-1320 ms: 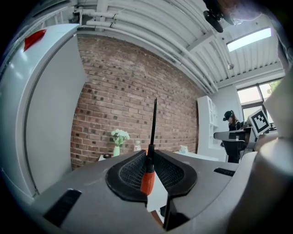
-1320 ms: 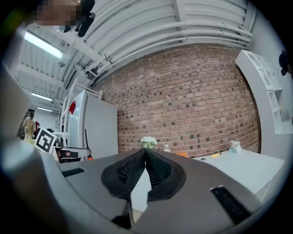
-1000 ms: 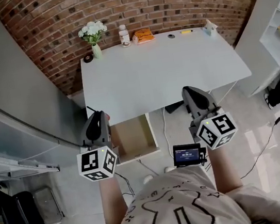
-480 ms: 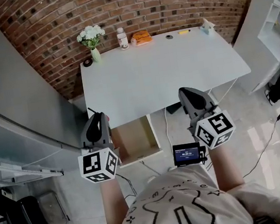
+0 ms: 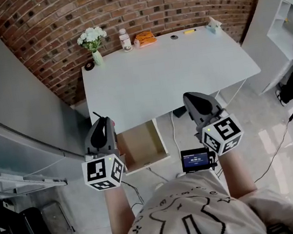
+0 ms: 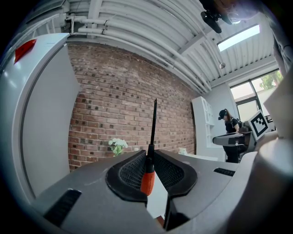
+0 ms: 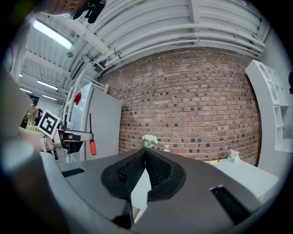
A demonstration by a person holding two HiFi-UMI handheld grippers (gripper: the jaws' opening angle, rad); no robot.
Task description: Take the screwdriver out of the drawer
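Observation:
My left gripper (image 5: pixel 100 125) is shut on the screwdriver (image 6: pixel 148 176). Its orange handle sits between the pads and its thin black shaft stands straight up past them. The right gripper view shows that same screwdriver (image 7: pixel 92 147) upright in the left gripper (image 7: pixel 68 136), held in the air. Below and to the right of the left gripper, the wooden drawer (image 5: pixel 140 146) under the white table (image 5: pixel 168 78) is pulled open, its inside bare. My right gripper (image 5: pixel 196 101) hovers over the table's front edge, shut with nothing between its pads (image 7: pixel 145 155).
Along the table's back edge by the brick wall stand a vase of white flowers (image 5: pixel 92 41), a bottle (image 5: pixel 124 39), an orange packet (image 5: pixel 145 38) and a few small items. A small screen device (image 5: pixel 195 160) hangs at the person's waist. A cable (image 5: pixel 280 134) crosses the floor at right.
Both grippers keep nearly the same pose, the left one still shut on the screwdriver. The right gripper has drifted slightly left, and the view has shifted a little.

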